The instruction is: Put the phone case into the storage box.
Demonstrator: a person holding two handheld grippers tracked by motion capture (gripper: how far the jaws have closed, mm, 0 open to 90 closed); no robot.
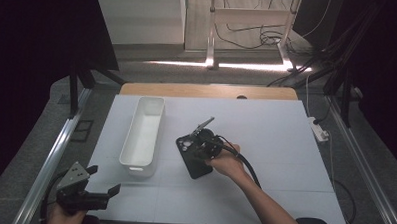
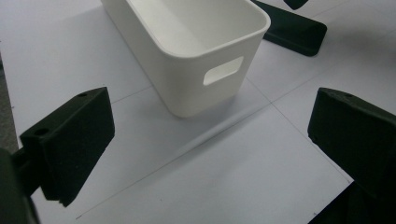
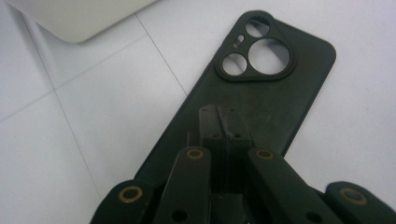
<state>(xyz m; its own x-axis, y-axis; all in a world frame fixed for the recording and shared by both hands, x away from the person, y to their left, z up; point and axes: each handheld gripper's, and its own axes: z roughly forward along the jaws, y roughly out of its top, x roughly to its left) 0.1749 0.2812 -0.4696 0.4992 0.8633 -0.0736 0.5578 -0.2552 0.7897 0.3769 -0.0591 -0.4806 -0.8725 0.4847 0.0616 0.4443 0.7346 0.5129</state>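
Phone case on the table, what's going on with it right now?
The right claw is down on the black phone case, jaws together over its back; whether they pinch it I cannot tell. The case lies flat on the white table, just right of the empty white bin. The left claw waits open at the table's near left corner.

Phone case (image 3: 280, 98): matt black, rubbery-looking, faintly dusty. Bin (image 2: 196, 51): smooth white plastic, slight sheen. Surface (image 1: 265, 144): matt white sheet, wood showing at far edge. Gripper fingers (image 2: 70, 140): matt black plastic.
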